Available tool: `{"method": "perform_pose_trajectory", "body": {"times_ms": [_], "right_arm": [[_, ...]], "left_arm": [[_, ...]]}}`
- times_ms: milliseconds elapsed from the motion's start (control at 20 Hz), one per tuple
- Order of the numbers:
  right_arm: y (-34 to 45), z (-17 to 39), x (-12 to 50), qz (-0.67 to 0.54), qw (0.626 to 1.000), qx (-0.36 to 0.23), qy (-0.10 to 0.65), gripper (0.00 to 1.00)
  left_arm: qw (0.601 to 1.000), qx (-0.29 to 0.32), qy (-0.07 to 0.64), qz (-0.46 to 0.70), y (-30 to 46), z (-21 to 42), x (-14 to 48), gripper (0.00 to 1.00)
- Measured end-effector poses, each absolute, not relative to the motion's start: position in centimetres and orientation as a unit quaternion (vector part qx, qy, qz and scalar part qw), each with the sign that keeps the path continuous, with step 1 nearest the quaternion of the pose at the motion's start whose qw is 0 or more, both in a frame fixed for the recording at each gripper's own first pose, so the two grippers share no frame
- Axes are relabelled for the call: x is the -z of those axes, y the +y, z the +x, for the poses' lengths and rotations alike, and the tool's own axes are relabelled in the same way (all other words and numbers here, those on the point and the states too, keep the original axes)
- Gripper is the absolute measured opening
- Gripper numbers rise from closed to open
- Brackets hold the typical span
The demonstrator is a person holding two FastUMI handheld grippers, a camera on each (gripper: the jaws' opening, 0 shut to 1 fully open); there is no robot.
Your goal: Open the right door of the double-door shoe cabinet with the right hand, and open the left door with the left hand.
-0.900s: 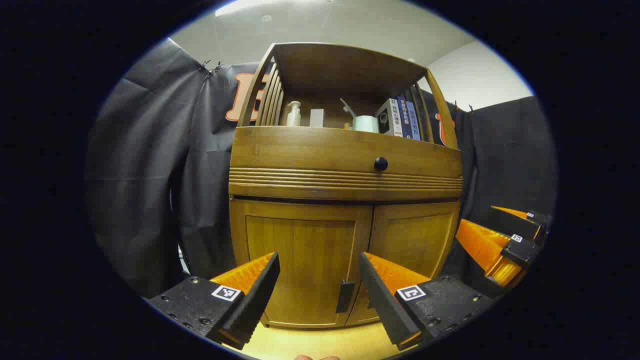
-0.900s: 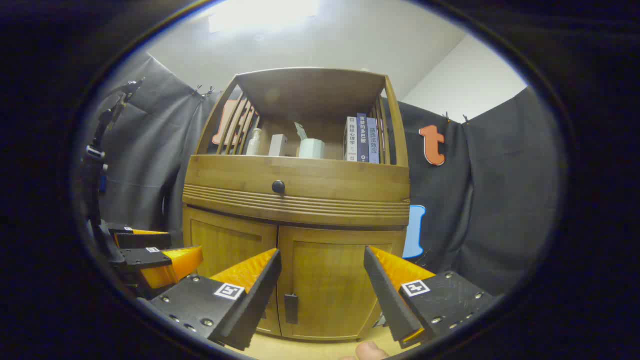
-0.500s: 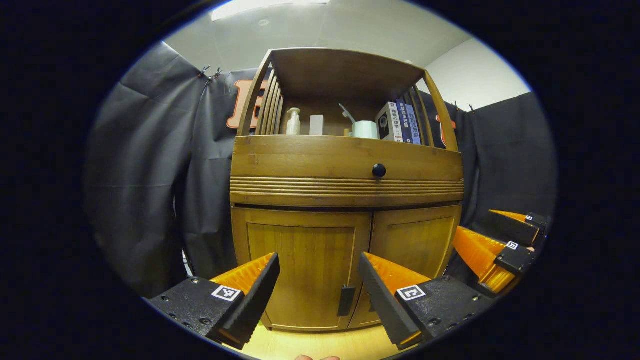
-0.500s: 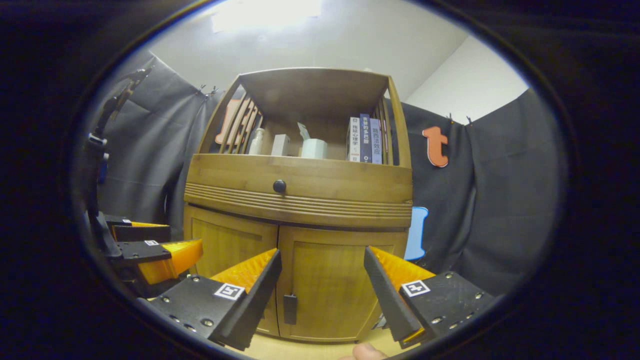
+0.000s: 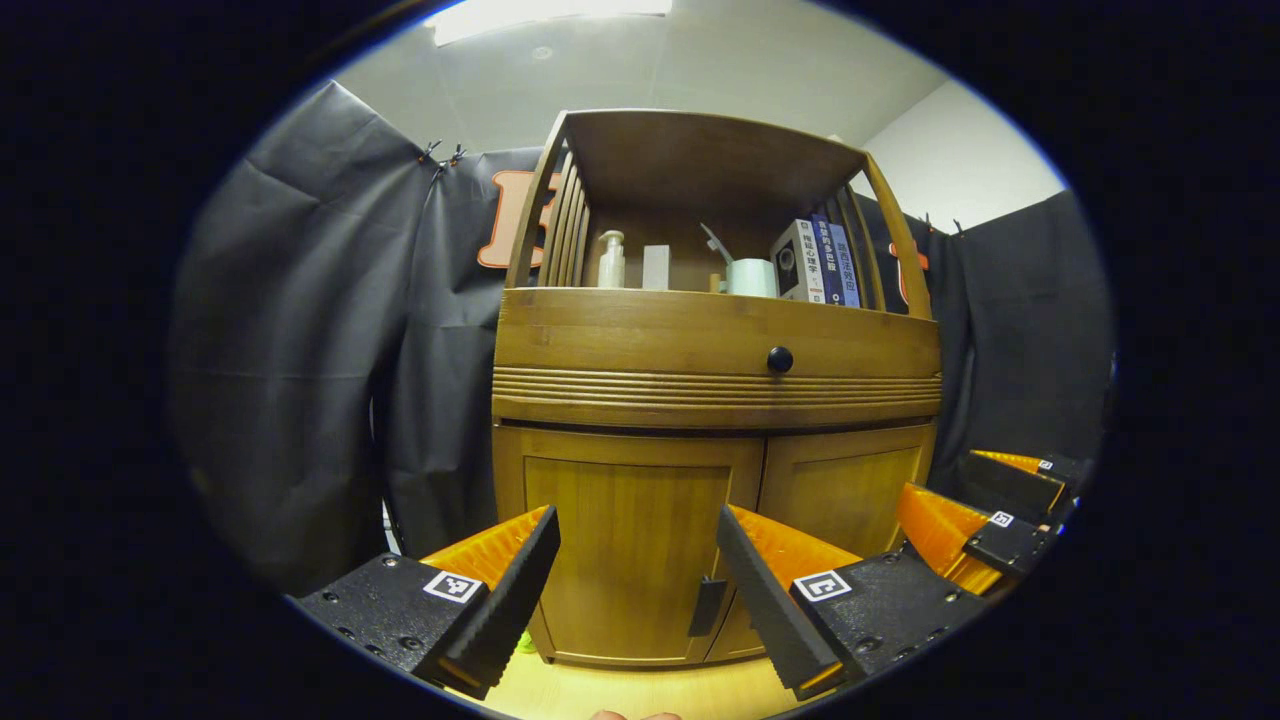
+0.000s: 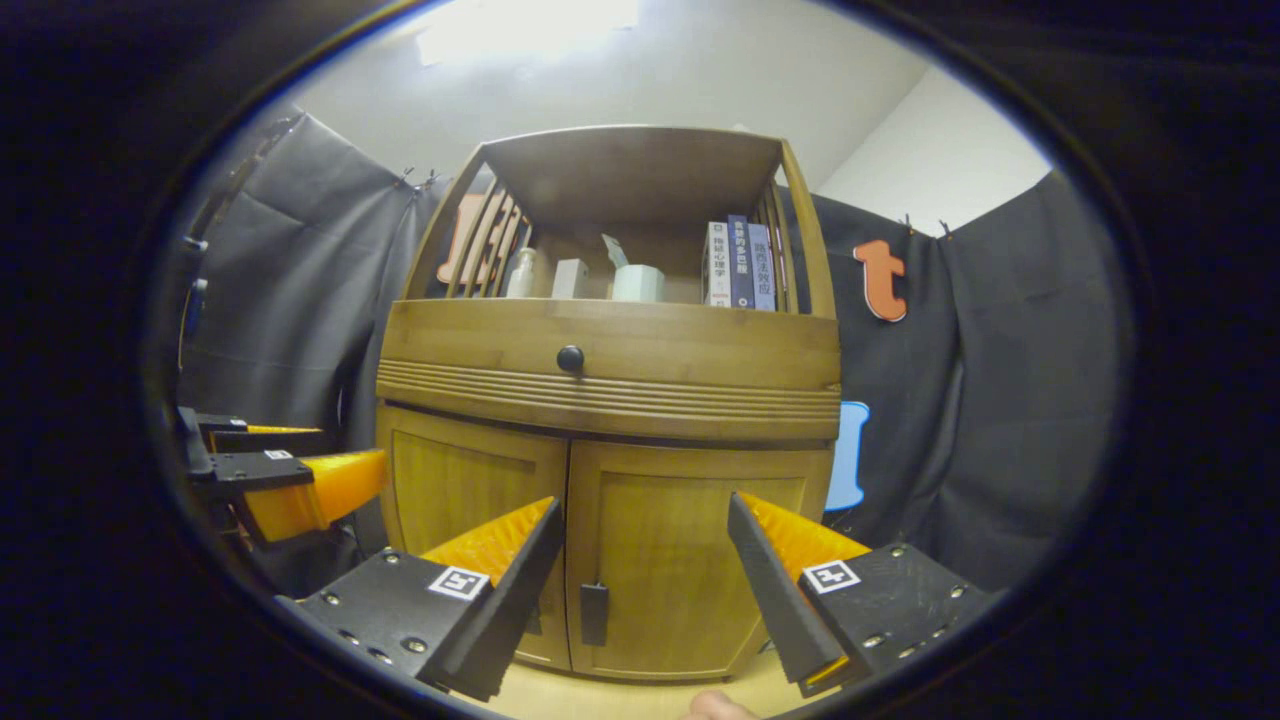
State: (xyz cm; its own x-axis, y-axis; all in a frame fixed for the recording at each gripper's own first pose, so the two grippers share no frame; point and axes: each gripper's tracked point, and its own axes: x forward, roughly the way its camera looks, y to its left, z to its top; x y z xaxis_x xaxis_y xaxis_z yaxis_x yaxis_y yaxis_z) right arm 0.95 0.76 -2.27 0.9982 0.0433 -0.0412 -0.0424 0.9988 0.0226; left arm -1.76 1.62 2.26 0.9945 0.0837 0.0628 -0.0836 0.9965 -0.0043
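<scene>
While both doors are being found shut and flush under the drawer front, no opening step is being judged as begun. The right door (image 6: 690,560) is being shown straight ahead of the right gripper (image 6: 645,570), with its handle (image 6: 594,613) lying low on the door's inner edge, between the gripper's fingers in that view and slightly toward the left one. The handle's long axis is being read as upright, so it is being judged that the jaws, spread side to side, are being presented across it suitably. The left door (image 5: 625,550) is being shown ahead of the left gripper (image 5: 638,575), its handle (image 5: 708,606) standing low by the centre seam and close beside the right finger (image 5: 760,590) in that view, partly hidden by it. Both grippers are being held wide apart with nothing between the fingers, and both are being kept clear of the cabinet (image 6: 610,400). Each handle is being judged nearer to its own side's gripper. In the left gripper view, the right gripper (image 5: 985,505) is being seen off to the right, beside the right door (image 5: 840,490). The cabinet is being seen standing on a pale floor (image 5: 640,690) against the cloth wall.
</scene>
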Motion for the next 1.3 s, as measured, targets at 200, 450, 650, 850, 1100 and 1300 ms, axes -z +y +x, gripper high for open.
{"method": "perform_pose_trajectory", "body": {"times_ms": [200,450,650,850,1100,1300], "right_arm": [[2.1,2.2,5.1,0.026,0.998,-0.028,0.052,0.99],[4.2,4.5,10.7,0.026,0.992,-0.046,0.112,0.94],[5.1,6.8,15.9,0.022,0.984,-0.048,0.168,0.92],[5.6,8.9,19.3,0.014,0.978,-0.043,0.204,0.75],[5.8,8.6,20.0,0.014,0.973,-0.055,0.225,0.75],[5.2,9.1,19.6,-0.003,0.97,-0.046,0.238,0.47]], "left_arm": [[0.997,-0.067,-0.034,0.01,3.8,-3.0,-2.5,0.98],[0.993,-0.114,-0.032,0.015,7.2,-4.6,-2.5,0.96],[0.987,-0.155,-0.033,0.024,10.0,-6.0,-2.8,0.95],[0.979,-0.198,-0.033,0.035,12.6,-7.4,-3.0,0.95],[0.969,-0.24,-0.032,0.042,14.9,-8.7,-3.1,0.95],[0.963,-0.262,-0.029,0.045,16.0,-9.5,-3.0,0.95]]}}
